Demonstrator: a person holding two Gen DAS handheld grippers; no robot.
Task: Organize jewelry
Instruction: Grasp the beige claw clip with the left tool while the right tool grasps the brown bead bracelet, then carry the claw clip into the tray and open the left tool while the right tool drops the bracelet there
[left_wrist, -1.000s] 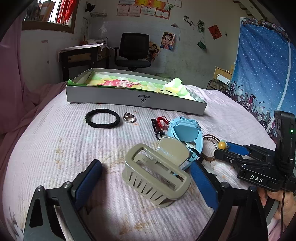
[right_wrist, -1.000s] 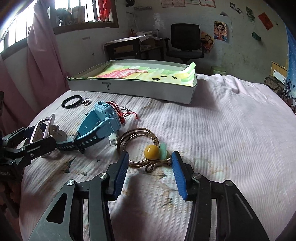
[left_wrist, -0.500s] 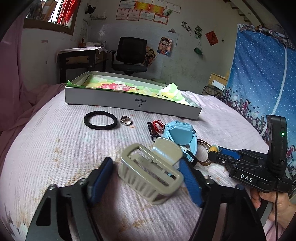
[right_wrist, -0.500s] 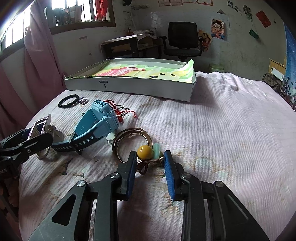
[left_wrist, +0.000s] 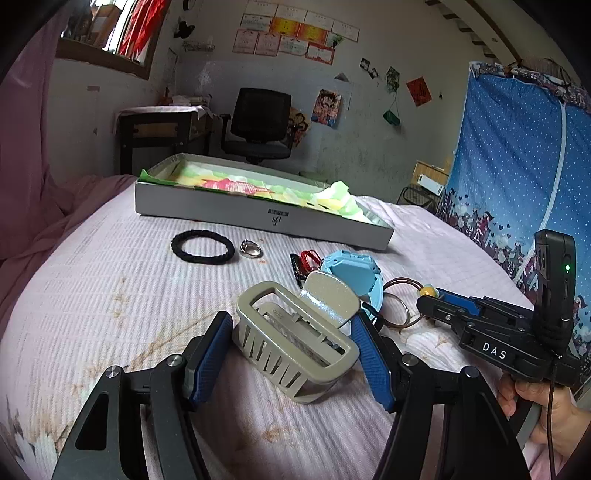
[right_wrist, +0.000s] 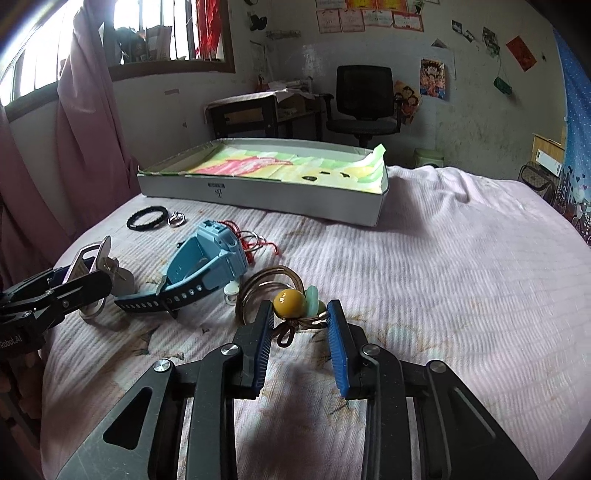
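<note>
A beige hair claw clip (left_wrist: 295, 343) sits between the blue pads of my left gripper (left_wrist: 290, 325), which is shut on its two sides low over the pink bedspread. From the right wrist view the left gripper (right_wrist: 55, 291) shows at the far left with the clip (right_wrist: 88, 266) in it. My right gripper (right_wrist: 299, 308) is shut on a thin gold bangle (right_wrist: 266, 280) at its yellow bead (right_wrist: 290, 302). The right gripper (left_wrist: 436, 295) also shows in the left wrist view, at the bangle (left_wrist: 397, 306).
A shallow white box (left_wrist: 258, 214) lined with coloured paper lies at the back of the bed. Before it lie a black hair tie (left_wrist: 202, 246), a silver ring (left_wrist: 251, 249), a red cord bracelet (left_wrist: 306, 258) and a blue watch (left_wrist: 351, 267). A hand (left_wrist: 546, 417) holds the right gripper.
Both pairs of jaws have narrowed: the left pads came in against the claw clip, the right pads against the bangle at its bead. Neither hand has shifted much.
</note>
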